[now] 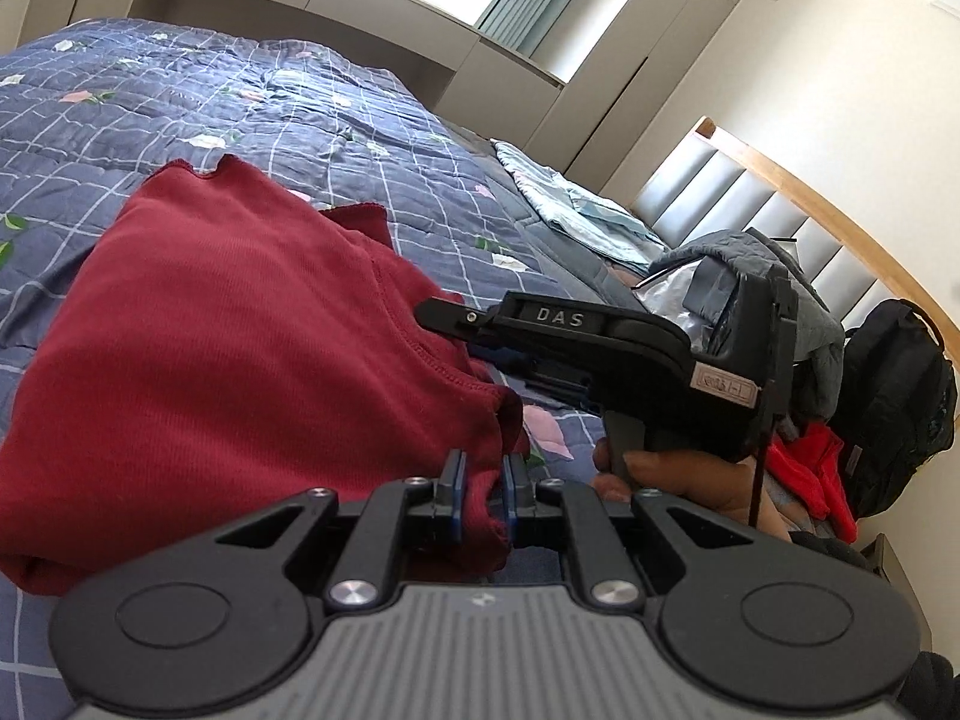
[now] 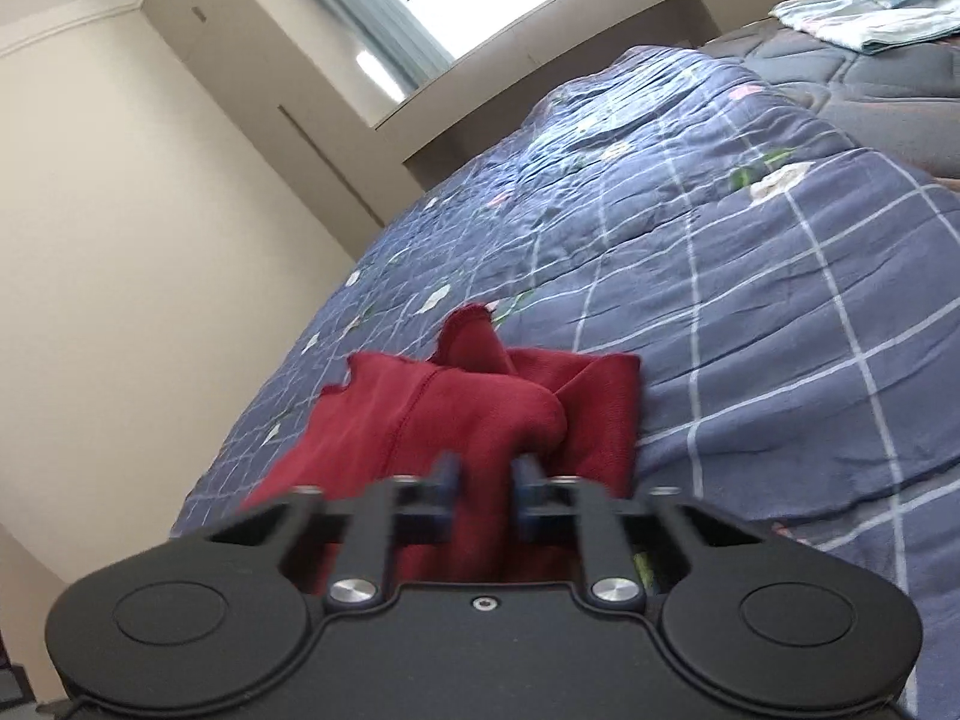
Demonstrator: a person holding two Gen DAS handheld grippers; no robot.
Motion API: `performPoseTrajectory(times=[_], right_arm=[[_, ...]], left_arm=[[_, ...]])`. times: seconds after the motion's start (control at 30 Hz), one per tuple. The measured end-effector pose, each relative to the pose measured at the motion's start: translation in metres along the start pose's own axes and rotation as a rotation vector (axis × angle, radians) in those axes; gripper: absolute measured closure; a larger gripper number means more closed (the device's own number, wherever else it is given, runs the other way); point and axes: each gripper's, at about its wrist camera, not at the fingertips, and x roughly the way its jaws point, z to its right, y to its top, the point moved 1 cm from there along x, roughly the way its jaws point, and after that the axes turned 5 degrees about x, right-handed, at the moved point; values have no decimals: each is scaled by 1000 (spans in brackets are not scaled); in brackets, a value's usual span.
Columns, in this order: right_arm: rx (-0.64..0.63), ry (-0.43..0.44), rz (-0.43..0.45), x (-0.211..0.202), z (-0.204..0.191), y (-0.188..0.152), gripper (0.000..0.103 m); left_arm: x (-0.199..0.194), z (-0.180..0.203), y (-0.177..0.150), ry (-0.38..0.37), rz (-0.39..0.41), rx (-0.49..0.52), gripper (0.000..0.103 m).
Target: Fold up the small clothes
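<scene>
A dark red ribbed garment (image 1: 228, 348) lies bunched on the blue checked quilt (image 1: 252, 114). My left gripper (image 1: 485, 486) is shut on a gathered edge of it, the cloth pinched between the blue pads. The right gripper (image 1: 432, 307) shows in the left wrist view, its black fingers pushed into the garment's right side, a hand on its handle. In the right wrist view the red garment (image 2: 456, 414) runs between the fingers of my right gripper (image 2: 485, 498), which is shut on a fold of it. The rest of the cloth lies on the quilt (image 2: 750, 300) ahead.
A folded pale blue cloth (image 1: 576, 210) lies further up the bed, also seen in the right wrist view (image 2: 870, 18). A grey jacket (image 1: 756, 258), a black backpack (image 1: 900, 396) and a bright red cloth (image 1: 810, 468) sit by the padded headboard (image 1: 750, 204). Cream cupboards and a window stand behind the bed.
</scene>
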Motion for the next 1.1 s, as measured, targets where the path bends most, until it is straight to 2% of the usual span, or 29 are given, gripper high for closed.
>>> performPoseTrajectory(times=[0.1,0.13,0.17,0.27,0.37,0.53,0.6,0.63,0.67,0.73,0.8,0.9,0.97,1.0,1.07,1.1], right_arm=[[-60,-4,78,-11,-8,10,96],[-88,-16,96,-15,-11,13,96],[-108,-29,104,-18,-13,14,96],[-153,-86,78,-10,-11,10,96],[-207,-145,69,-3,-8,0,96],[-208,-158,79,-1,-4,-6,96],[-225,-170,81,0,-6,-6,96],[-229,-174,78,-1,-7,-6,96],[-225,-178,74,-1,-6,-6,94],[-201,-183,66,-1,-2,-7,90],[-170,-190,64,-2,3,-8,85],[-130,-209,73,-9,8,-8,70],[-105,-246,82,-14,12,-10,42],[-94,-266,90,-17,14,-11,35],[-75,-284,101,-23,16,-13,19],[-68,-298,107,-26,16,-14,15]], left_arm=[[-1,8,4,-16,18,25,92],[0,11,6,-29,23,36,97],[1,14,6,-44,21,44,97],[13,19,3,-26,-2,63,97],[24,11,-3,-29,-32,25,97],[26,8,-9,-34,-48,45,97],[23,8,-8,-35,-50,39,93],[21,8,-6,-33,-52,26,77],[19,7,-5,-33,-53,14,56],[13,7,-3,-19,-44,-18,38],[7,8,1,-8,-35,-32,31],[-3,7,6,26,-29,-39,17],[-11,3,11,54,-18,-37,13],[-16,0,14,71,-10,-37,11],[-22,-6,21,115,8,-41,0],[-26,-10,24,141,17,-41,0]])
